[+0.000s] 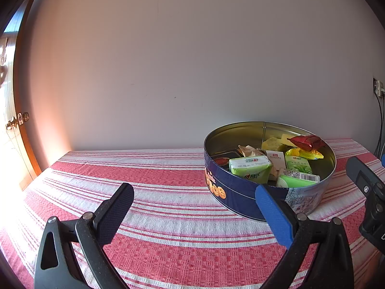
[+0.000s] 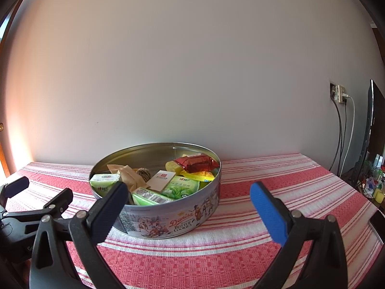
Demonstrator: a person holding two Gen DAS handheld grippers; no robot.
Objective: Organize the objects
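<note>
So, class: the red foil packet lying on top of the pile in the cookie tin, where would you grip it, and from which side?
Probably from above. The red foil packet lies highest on the pile at the back right of the cookie tin, whose wall blocks a sideways approach. Close the right tongs, now open, across its narrow width at the middle; the crimped ends look likely to slip.

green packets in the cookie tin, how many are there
3 visible: one at the left, one with a leaf print right of centre, one with a barcode against the near wall of the cookie tin. More may lie underneath.
</note>
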